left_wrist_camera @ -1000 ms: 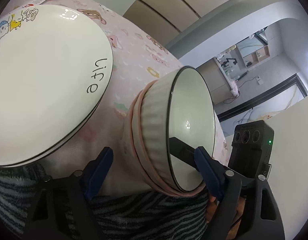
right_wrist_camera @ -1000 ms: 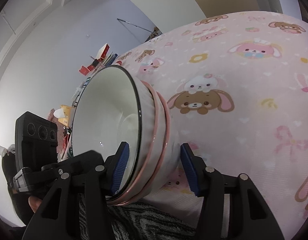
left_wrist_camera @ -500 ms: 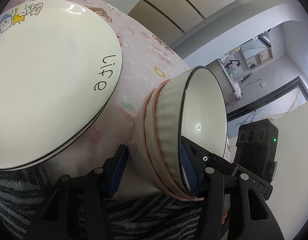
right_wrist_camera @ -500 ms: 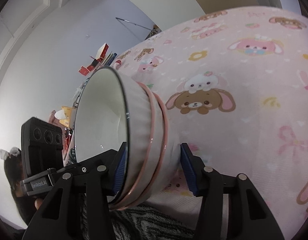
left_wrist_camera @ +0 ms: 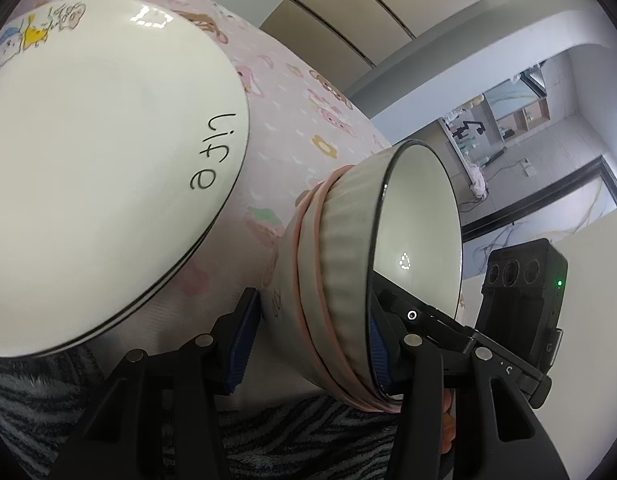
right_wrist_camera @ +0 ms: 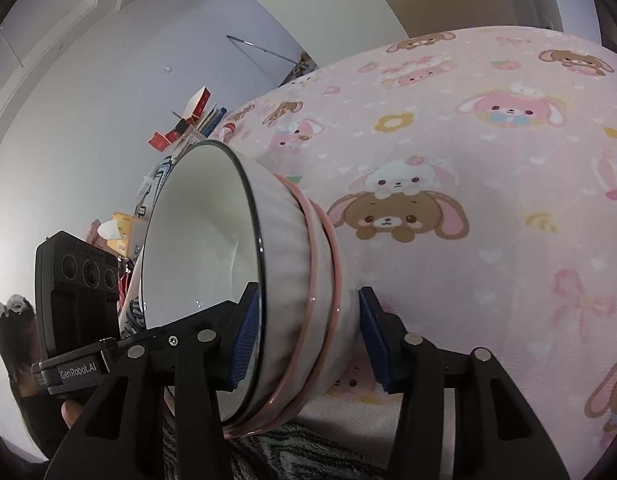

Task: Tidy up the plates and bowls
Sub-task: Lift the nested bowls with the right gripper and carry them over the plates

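Three nested ribbed bowls, glossy round plates

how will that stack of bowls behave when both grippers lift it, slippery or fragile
Probably slippery: the stack of bowls looks glazed and shiny. The left hand-held gripper, whose jaws have just been closing, and the right hand-held gripper each pinch its wall from opposite sides. Likely stiff but breakable, as ceramic. The nested bowls may shift if tilted further.

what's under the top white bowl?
Two pink-rimmed bowls nested beneath the white bowl; only their rims and part of their walls show. Their insides are covered.
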A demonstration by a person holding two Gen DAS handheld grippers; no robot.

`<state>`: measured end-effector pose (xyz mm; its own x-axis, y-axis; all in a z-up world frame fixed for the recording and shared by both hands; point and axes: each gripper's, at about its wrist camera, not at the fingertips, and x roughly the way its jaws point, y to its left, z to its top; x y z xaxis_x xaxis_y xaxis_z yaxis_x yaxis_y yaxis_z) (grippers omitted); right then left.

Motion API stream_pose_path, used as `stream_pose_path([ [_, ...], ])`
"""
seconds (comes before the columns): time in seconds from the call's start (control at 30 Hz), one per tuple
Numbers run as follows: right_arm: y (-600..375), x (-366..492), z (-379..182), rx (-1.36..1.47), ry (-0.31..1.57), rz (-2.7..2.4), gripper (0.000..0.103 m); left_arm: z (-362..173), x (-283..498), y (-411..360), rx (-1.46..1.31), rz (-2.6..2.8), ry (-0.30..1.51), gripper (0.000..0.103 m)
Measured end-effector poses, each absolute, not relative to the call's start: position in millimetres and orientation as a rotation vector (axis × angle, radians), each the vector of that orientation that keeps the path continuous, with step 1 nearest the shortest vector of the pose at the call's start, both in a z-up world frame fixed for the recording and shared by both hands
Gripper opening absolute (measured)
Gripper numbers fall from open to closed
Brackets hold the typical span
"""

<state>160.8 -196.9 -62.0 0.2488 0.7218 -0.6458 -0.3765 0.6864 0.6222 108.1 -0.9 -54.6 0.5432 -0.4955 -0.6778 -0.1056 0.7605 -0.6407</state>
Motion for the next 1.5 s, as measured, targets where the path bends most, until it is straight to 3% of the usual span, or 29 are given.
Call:
stream_pose_path([
  [0.03,-198,159,-61,0.379,1.071,0.769,0.046,-52,109,-5,-0.643,-0.245,0.987,0.044],
  [0.17,-208,154,-54,0.41,1.004,0.761,0.043,-54,105,-4,-0.67,-0.275,0.964,0.042],
  [0.57,-214,153,-15,0.48,0.859,0.782,0.041,-11,101,-7,-0.626,-0.287,0.817,0.041],
  [0.93,-155,151,46,0.485,0.757,0.885,0.042,51,73,49,-0.545,-0.217,0.65,0.041],
  [1.5,-54,179,-9,0.447,0.91,0.947,0.043,-1,81,137,-0.61,-0.055,0.729,0.041],
])
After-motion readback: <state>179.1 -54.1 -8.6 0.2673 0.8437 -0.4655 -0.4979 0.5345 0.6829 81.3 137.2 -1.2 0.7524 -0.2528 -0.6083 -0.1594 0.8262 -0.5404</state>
